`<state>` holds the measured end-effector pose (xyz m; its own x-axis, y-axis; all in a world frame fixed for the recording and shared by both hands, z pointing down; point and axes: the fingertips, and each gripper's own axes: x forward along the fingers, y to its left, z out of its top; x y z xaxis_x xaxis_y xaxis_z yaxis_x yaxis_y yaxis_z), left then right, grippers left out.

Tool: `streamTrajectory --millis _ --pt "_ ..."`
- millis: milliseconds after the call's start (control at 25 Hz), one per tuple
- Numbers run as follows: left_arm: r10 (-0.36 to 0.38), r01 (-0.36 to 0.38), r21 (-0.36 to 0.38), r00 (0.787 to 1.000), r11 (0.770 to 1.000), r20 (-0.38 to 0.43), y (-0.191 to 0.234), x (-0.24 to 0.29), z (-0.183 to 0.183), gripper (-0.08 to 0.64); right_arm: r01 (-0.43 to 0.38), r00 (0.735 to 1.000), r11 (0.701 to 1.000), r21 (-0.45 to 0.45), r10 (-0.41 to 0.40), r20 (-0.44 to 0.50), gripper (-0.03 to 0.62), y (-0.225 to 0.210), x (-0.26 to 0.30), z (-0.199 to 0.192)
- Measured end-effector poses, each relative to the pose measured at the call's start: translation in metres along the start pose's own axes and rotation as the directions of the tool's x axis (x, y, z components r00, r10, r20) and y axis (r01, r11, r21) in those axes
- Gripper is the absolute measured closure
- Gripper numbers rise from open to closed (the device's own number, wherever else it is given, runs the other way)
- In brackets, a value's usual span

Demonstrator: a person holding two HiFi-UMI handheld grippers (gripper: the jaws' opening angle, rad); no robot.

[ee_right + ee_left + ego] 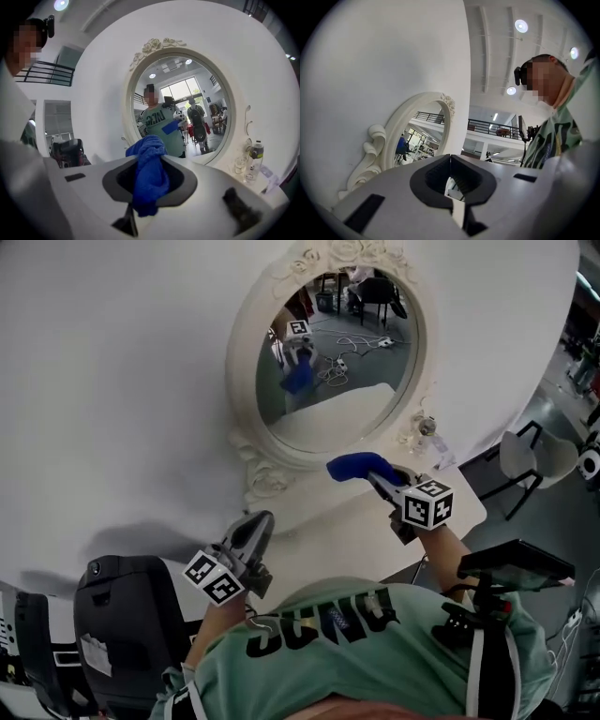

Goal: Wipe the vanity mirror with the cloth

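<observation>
- Blue and plush, the cloth (356, 466) shows in the head view as a wad clamped in my right gripper (377, 476). It sits just under the lower rim of the vanity mirror (342, 362), near the glass but apart from it. My left gripper (258, 526) sits low, off to the side of the mirror's base and well apart from the cloth.
- In the left gripper view the jaws meet at their tips with nothing between them. The mirror stands ahead and left of the tips.
- In the right gripper view the jaws are pinched on the cloth's bunched middle. A tuft pokes out past the fingertips and a tail hangs below them. The glass lies straight ahead of the tips, and a small bottle (255, 157) stands off to their right.
- I judge the cloth light, limp and grippy, so holding it mid-wad suits it and the tuft can serve as the wiping pad. The mirror looks rigid and breakable and might rock, so I'd press gently.
</observation>
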<state>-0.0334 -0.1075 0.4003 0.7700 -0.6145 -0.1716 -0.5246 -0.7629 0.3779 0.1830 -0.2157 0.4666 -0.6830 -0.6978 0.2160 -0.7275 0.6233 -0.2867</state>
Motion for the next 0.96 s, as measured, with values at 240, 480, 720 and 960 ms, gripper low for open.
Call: streamTrajectory --millis 240,480,720,960 --pt "-0.013 0.015 0.052 1.000 0.999 -0.025 -0.025 0.022 -0.003 0.548 -0.032 0.999 0.996 -0.088 0.034 0.021 0.514 0.015 -0.028 0.013" --pt "-0.002 0.004 0.064 1.000 0.998 -0.025 -0.030 0.021 -0.001 0.548 -0.040 0.999 0.991 -0.128 0.045 0.030 0.514 0.023 -0.040 0.016" --pt "0.017 -0.016 0.072 1.000 0.997 -0.020 -0.029 0.020 0.003 0.548 -0.069 0.997 0.985 -0.160 0.073 0.019 0.514 0.031 -0.033 0.016" --pt "0.019 -0.018 0.070 1.000 0.997 -0.018 -0.026 0.019 0.003 0.548 -0.071 0.997 0.983 -0.167 0.076 0.024 0.514 0.034 -0.033 0.019"
